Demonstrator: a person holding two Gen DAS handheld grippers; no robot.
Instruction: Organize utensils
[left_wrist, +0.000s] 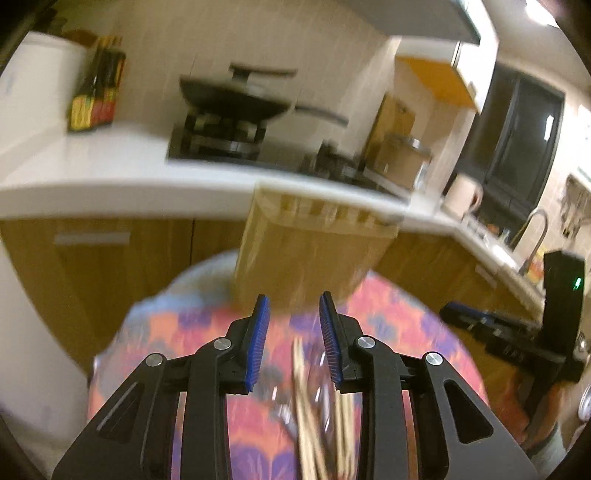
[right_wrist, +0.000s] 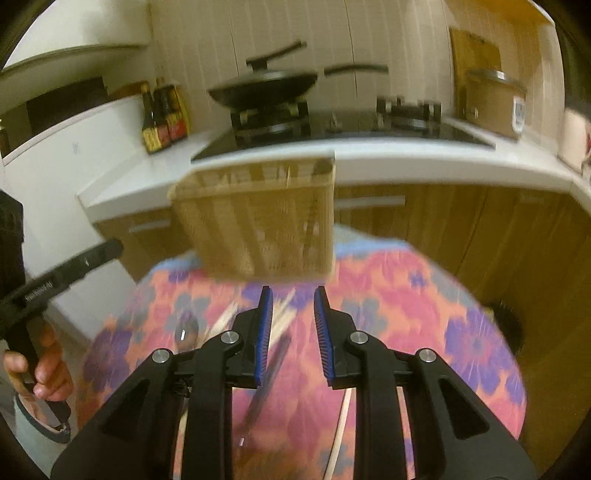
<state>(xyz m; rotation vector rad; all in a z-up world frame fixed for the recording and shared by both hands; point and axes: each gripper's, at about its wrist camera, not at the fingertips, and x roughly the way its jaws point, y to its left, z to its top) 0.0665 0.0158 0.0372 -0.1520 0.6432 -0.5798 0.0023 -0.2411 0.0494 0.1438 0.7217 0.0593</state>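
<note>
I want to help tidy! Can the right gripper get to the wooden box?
Probably yes. The right gripper has empty, parted jaws, and the wooden box stands just ahead on the flowery tablecloth with nothing between.

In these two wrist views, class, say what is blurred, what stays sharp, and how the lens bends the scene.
Left wrist view: the wooden utensil holder and chopsticks smear with motion, while the left gripper stays crisp. Right wrist view: the floral tablecloth blurs, the right gripper is sharp, and the countertop edge bows from fisheye distortion.
</note>
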